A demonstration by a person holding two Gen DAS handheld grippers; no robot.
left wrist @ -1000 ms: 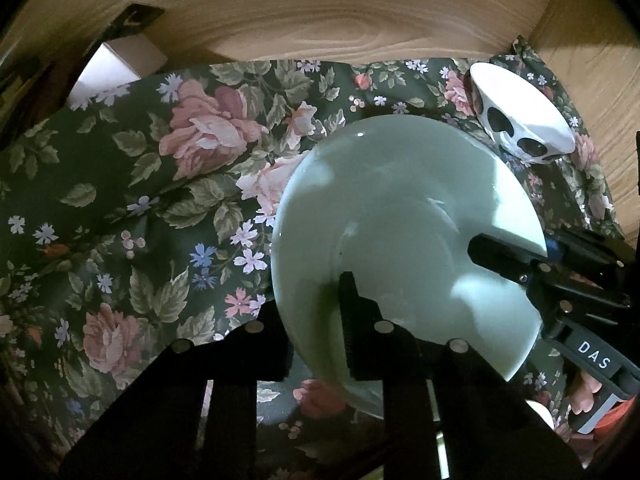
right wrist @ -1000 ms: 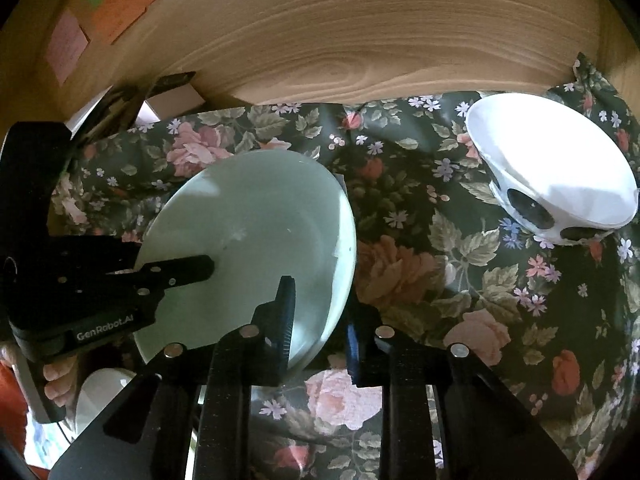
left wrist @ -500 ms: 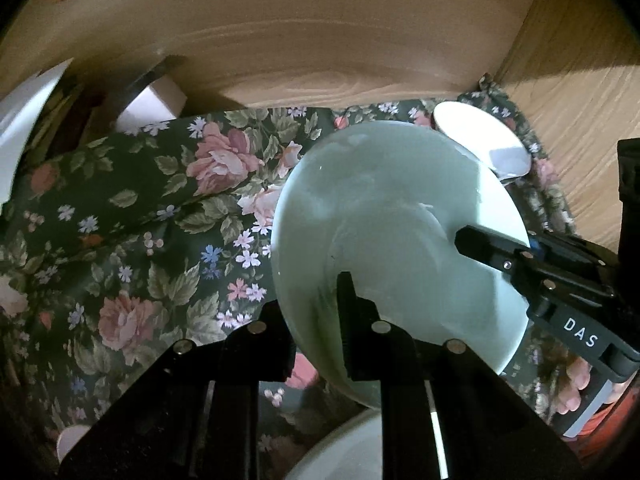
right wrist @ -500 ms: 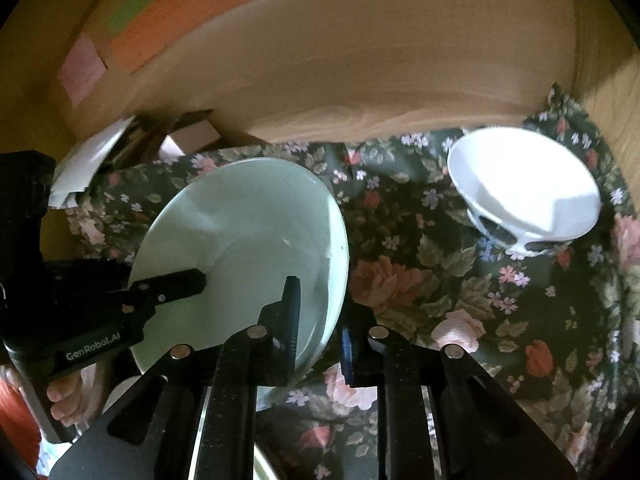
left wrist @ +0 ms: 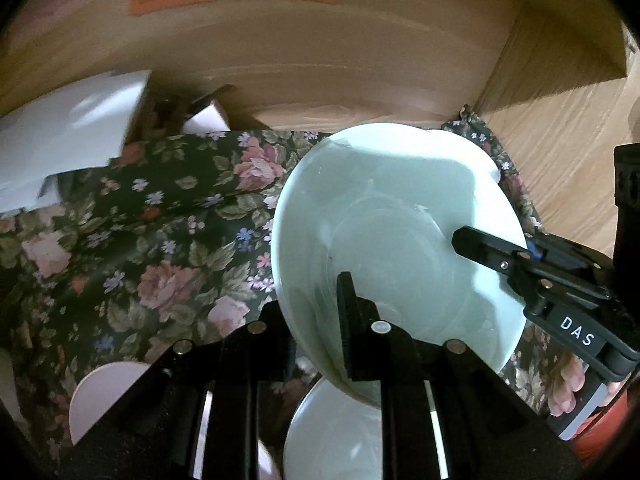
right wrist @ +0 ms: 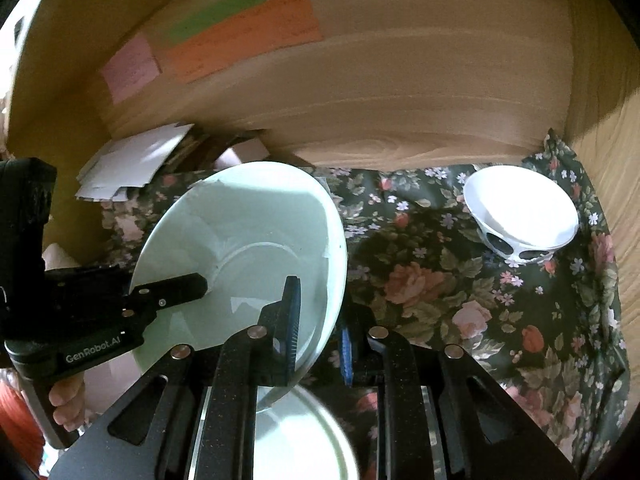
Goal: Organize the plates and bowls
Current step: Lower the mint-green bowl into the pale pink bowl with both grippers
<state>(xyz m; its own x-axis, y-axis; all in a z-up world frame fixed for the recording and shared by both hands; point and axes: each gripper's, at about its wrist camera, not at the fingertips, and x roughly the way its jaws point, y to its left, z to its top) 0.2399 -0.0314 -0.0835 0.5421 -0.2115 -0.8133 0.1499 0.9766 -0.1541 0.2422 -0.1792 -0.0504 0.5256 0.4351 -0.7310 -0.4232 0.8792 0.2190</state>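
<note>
Plate (left wrist: 396, 240), pale green, clamped by left hand-held gripper (left wrist: 320, 320) and right hand-held gripper (right wrist: 320, 320), raised higher above floral tabletop (right wrist: 440, 288); wood panelling behind; second plate (right wrist: 304, 436) now visible beneath.

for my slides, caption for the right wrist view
Both grippers clamp a pale green plate above the floral cloth.

left wrist: close, angled down | right wrist: likewise | shared: plate (left wrist: 392, 232)

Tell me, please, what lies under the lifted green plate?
Under the green plate, a second pale plate lies on the floral cloth. Only part shows; gripper fingers and the held plate cover the rest.
</note>
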